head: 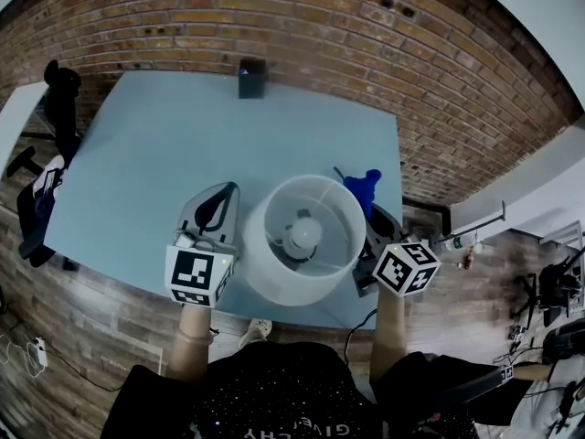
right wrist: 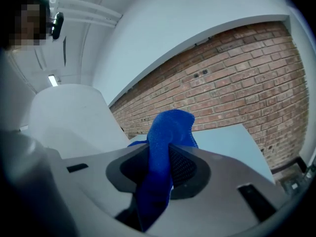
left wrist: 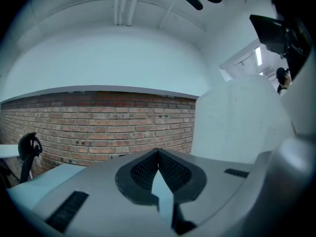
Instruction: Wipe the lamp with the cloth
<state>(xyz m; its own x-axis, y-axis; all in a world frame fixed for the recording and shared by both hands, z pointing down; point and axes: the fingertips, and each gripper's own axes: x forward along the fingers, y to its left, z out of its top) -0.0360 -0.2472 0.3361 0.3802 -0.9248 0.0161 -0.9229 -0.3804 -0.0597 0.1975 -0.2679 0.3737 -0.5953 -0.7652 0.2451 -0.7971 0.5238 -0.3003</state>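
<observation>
A brick wall (head: 302, 35) backs the pale blue table (head: 164, 144); the lamp (head: 304, 238) stands upright near the table's front edge, towards its right end, seen from above down into its white shade (head: 271, 280). Both forearms reach forward from the body, one on each side of the lamp. The left gripper (head: 222, 193) sits just beside the shade's left wall, pointing away from the person, with its jaws closed tip to tip on nothing. The right gripper (head: 369, 212) is close against the shade's right side, with its jaws clamped on the blue cloth (head: 364, 188); the cloth's free end sticks up past the jaw tips. A small black box (head: 251, 78) stands at the table's far edge by the wall.
</observation>
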